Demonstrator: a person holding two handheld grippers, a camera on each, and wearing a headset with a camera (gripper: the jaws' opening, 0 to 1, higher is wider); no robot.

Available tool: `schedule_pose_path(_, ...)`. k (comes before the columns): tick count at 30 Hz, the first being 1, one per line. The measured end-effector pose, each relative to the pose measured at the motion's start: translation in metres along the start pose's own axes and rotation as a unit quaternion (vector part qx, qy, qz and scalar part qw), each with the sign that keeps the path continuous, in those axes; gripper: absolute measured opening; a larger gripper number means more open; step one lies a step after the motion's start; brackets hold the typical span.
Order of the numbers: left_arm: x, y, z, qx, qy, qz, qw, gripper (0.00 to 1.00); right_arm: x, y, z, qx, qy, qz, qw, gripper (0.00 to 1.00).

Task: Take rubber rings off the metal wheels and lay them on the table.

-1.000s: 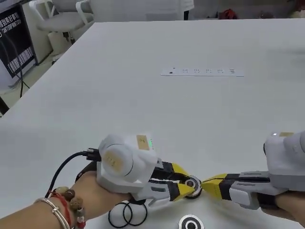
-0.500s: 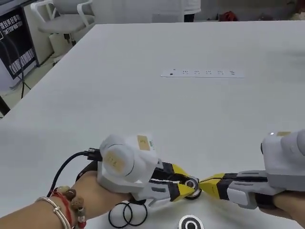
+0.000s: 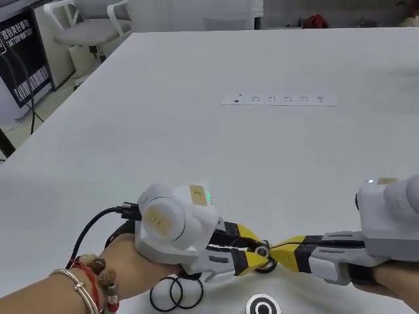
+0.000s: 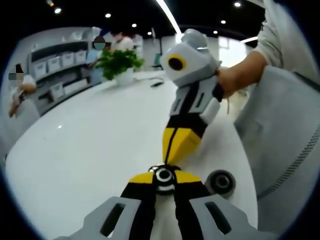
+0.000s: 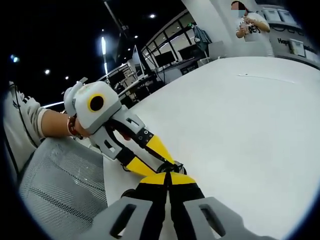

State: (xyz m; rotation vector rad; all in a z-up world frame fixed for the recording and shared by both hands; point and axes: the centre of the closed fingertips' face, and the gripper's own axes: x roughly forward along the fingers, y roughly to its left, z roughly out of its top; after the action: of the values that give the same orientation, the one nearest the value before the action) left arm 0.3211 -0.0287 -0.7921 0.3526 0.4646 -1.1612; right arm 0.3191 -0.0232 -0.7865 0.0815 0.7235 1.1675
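My left gripper [image 3: 256, 254] [image 4: 164, 178] is shut on a small metal wheel [image 3: 263, 250] [image 4: 164, 174], held just above the white table near its front edge. From the right, my right gripper [image 3: 273, 252] [image 5: 170, 178] meets the wheel's rim with its yellow jaws pressed together, pinching the thin black rubber ring [image 5: 174, 166] there. In the left gripper view the right gripper [image 4: 170, 159] comes down from above onto the wheel. Two loose rubber rings [image 3: 175, 293] lie on the table under my left hand. A second metal wheel [image 3: 262, 306] [image 4: 220, 181] lies flat beside them.
A row of sockets [image 3: 278, 99] is set into the white table [image 3: 196, 131] farther back. White chairs [image 3: 91, 26] stand beyond the table's far left corner. People stand in the background of both gripper views.
My right gripper has edged slightly left, closer onto the wheel held in the left gripper. The left gripper and the loose rings have stayed put.
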Motion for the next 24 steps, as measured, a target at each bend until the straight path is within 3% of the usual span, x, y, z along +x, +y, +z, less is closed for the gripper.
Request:
schedule_pose_path(2,0.000,0.000,0.000,-0.001,0.000,0.001,1.0000,0.13,0.001,0.005,0.004,0.002,-0.010,0.011,0.9999,0.00)
schedule_pose_path(5,0.000,0.001,-0.001,-0.004,-0.001,0.002,1.0000,0.13,0.002,0.004,0.003,-0.013,0.000,0.004,0.9999,0.00)
schedule_pose_path(18,0.001,0.000,0.000,-0.010,0.000,-0.003,0.9999,0.14,-0.001,-0.006,0.001,0.005,0.000,-0.007,1.0000,0.00)
schedule_pose_path(20,-0.002,-0.001,0.003,-0.003,0.002,-0.007,1.0000,0.15,-0.002,-0.005,0.002,0.001,0.001,-0.008,1.0000,0.00)
schedule_pose_path(24,-0.010,-0.002,0.015,-0.016,-0.007,-0.018,0.9997,0.20,-0.008,-0.006,0.006,0.002,-0.002,-0.011,0.9999,0.00)
